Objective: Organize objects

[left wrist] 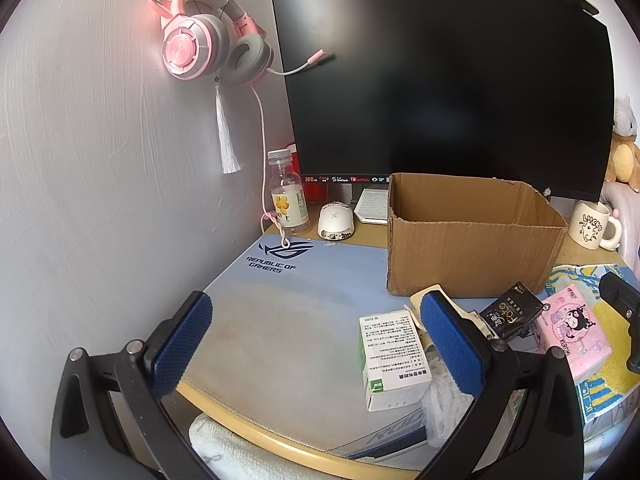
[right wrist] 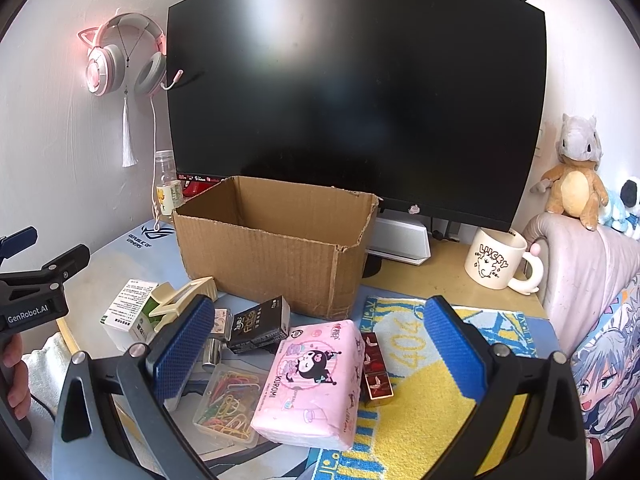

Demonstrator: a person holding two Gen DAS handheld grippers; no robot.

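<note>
A dark curved monitor [right wrist: 356,96] fills the back of a small desk corner, with pink cat-ear headphones [right wrist: 120,56] hung on the wall beside it and a mug [right wrist: 494,258] off to the right. On the surface [left wrist: 288,340], covered by a pale blue mat, an empty cardboard box [right wrist: 276,248] stands open-topped just in front of the monitor. The loose things to be sorted lie in a cluster before the box: a white and green carton [left wrist: 394,360], a cream clip [right wrist: 184,300], a black packet [right wrist: 260,326], a clear case of coloured paper clips [right wrist: 230,404], a pink tissue pack [right wrist: 316,380] and small red boxes [right wrist: 376,368]. The right gripper [right wrist: 320,344] hangs with its fingers spread wide, and the tissue pack sits directly between and just ahead of them, its long axis running roughly along the fingers, towards the box. The left gripper [left wrist: 316,344] is likewise spread apart and holds nothing; it faces mostly bare mat, with the carton towards its right finger. The right gripper looks better placed for the first pick, the tissue pack, and the box lies straight beyond it.
</note>
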